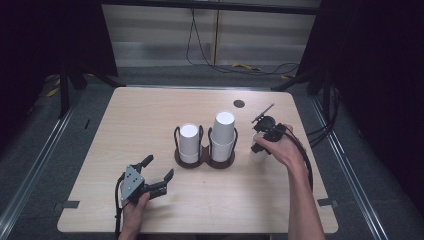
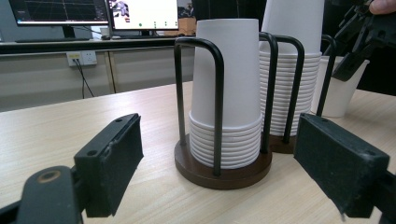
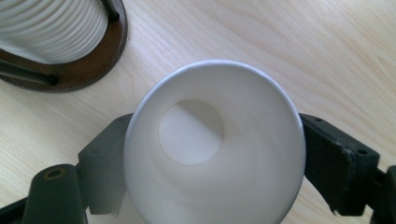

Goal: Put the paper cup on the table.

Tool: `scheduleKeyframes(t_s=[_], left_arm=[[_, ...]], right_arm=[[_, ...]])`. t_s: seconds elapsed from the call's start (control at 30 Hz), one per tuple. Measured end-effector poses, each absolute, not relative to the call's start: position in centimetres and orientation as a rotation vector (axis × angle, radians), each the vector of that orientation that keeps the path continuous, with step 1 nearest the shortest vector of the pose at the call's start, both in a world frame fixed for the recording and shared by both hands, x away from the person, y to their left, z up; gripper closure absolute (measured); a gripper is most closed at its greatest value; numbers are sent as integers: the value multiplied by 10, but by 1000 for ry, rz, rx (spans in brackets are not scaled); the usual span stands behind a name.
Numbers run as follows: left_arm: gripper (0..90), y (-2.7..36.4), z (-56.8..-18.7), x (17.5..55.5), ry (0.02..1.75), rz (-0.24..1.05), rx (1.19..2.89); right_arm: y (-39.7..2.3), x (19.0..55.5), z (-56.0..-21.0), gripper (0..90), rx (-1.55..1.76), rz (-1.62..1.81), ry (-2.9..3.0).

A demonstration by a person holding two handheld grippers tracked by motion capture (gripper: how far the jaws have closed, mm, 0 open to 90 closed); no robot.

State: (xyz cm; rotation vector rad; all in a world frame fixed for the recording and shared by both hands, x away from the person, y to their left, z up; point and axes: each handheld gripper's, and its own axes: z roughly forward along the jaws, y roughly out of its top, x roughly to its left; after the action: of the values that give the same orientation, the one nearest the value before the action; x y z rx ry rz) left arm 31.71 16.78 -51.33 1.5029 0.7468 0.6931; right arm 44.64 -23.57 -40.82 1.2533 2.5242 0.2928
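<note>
A white paper cup (image 3: pixel 212 149) sits upright between the right gripper's (image 3: pixel 212 154) clamping jaws, on the wooden table (image 3: pixel 327 56); left gripper (image 2: pixel 233 158) gapes wide.

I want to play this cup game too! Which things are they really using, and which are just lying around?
In use:
- single white cup, upright, mouth up, between the right gripper jaws
- two stacks of upside-down cups in the dark wire holder
- left gripper, open, holding nothing

Just lying around:
- cables on the floor beyond the table
- monitors on a far desk
</note>
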Motion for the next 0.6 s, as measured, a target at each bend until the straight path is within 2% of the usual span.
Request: scheduleKeyframes(t_s=[0.6], left_arm=[[156,168,-513,317,751,694,1502]], right_arm=[[-249,428,-429,149,1401,566,2393]])
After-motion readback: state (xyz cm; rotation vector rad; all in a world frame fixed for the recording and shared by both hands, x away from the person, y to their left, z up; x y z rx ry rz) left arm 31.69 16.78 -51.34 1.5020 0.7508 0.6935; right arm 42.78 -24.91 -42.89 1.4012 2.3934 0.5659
